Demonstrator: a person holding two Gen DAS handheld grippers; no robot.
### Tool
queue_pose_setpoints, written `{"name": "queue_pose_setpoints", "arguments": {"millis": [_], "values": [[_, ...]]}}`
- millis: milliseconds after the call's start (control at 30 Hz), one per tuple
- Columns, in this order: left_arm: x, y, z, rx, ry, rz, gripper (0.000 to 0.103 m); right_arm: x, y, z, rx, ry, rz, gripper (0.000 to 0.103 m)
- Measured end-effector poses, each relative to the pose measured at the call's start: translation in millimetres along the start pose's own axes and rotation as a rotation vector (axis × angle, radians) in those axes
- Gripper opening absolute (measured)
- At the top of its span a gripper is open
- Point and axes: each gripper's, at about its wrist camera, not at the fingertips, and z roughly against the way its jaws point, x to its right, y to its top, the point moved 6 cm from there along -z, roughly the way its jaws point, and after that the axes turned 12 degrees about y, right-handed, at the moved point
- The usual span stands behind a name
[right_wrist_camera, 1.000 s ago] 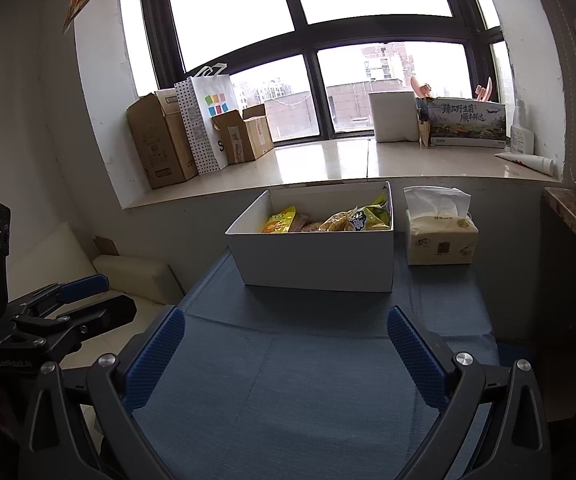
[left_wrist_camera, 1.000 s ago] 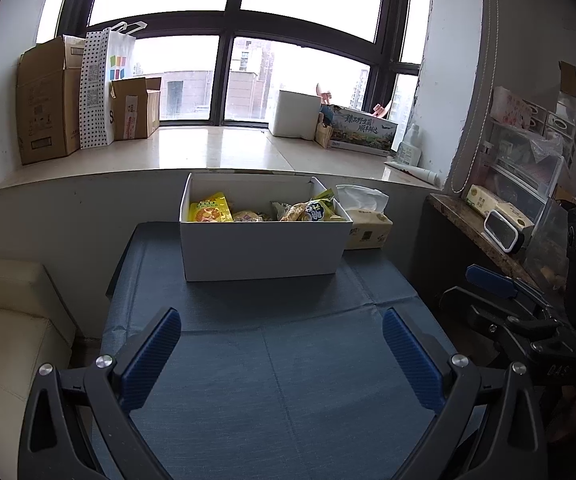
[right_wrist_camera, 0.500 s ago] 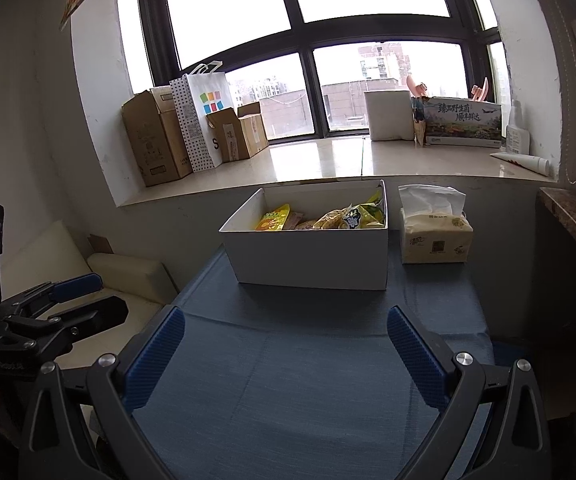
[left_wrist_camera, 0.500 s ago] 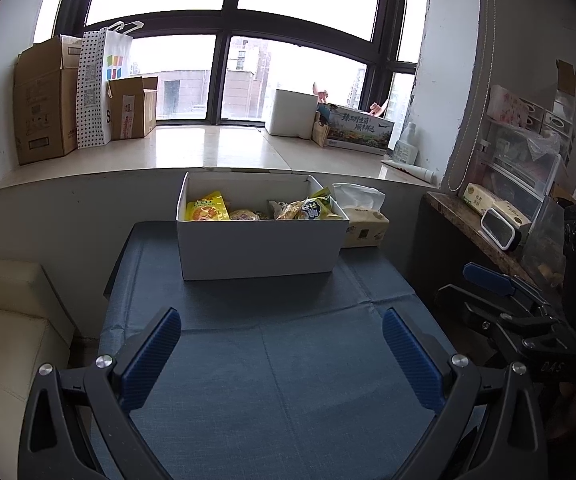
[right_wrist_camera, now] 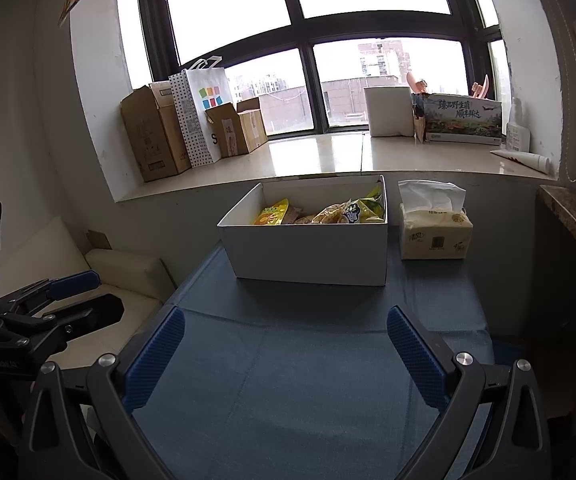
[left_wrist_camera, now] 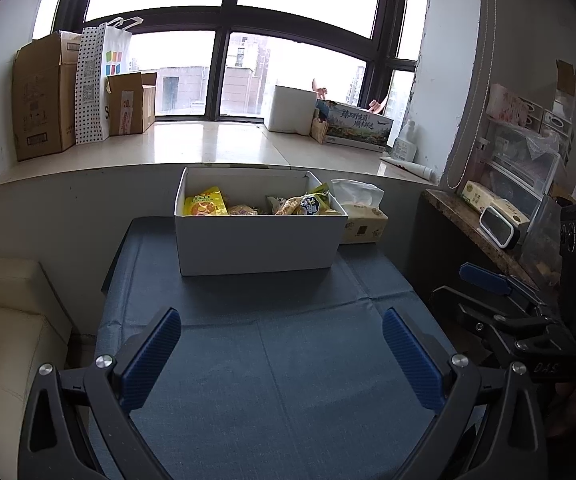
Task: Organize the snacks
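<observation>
Left tongs point(left_wrist_camera: 282, 354) spread wide, nothing between the blue pads, held over the near part of the worktop point(left_wrist_camera: 272, 360) with its blue cloth. Right tongs point(right_wrist_camera: 286, 356) likewise wide apart and holding nothing, above the near edge of the same cloth. White box point(left_wrist_camera: 258, 236) standing at the far end of the worktop, close under the window ledge point(left_wrist_camera: 192, 146), with snack packets point(left_wrist_camera: 264, 205) inside: a yellow packet point(left_wrist_camera: 204, 205) at the left end, a crinkled heap with a yellow-green bag point(right_wrist_camera: 369, 208) toward the right. Tissue pack point(right_wrist_camera: 433, 230) just beside the box's right wall, a sheet sticking up. Cardboard cartons point(left_wrist_camera: 42, 96) and a dotted paper bag point(left_wrist_camera: 98, 84) far left on the ledge.
</observation>
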Motion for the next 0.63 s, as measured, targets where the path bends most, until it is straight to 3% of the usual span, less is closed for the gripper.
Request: {"name": "queue_pose_setpoints", "arguments": {"millis": [633], "values": [[6.9,-2.5,1.3,0.011,-0.011,-0.019,0.103,0.7,-2.1,-1.6,-0.005,-0.002,-0.002,0.103]]}}
